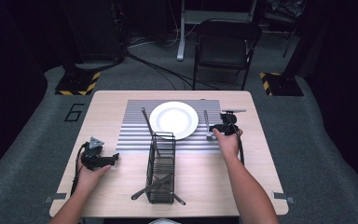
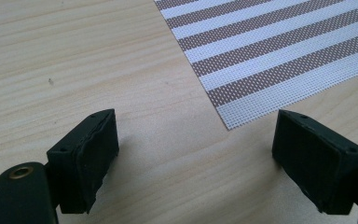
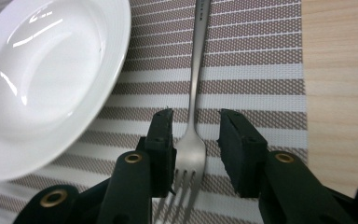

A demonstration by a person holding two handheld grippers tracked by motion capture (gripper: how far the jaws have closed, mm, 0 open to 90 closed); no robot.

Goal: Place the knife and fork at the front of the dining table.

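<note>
A metal fork (image 3: 196, 70) lies on the striped placemat (image 3: 261, 70), just right of the white plate (image 3: 42, 79). My right gripper (image 3: 196, 140) is open and low over the mat. Its jaws stand on either side of the fork's neck with a small gap on each side. In the high view the fork (image 1: 206, 122) lies beside the plate (image 1: 174, 119), with the right gripper (image 1: 213, 132) at its near end. My left gripper (image 2: 196, 154) is wide open and holds nothing. It hovers over bare wood by the mat's corner (image 2: 270, 51), seen from above at the left gripper (image 1: 115, 159).
A black wire cutlery basket (image 1: 161, 168) stands at the table's front centre, with utensil handles (image 1: 144, 189) sticking out at its base. A slender utensil (image 1: 146, 120) lies left of the plate. A folding chair (image 1: 226, 44) stands beyond the table's far edge.
</note>
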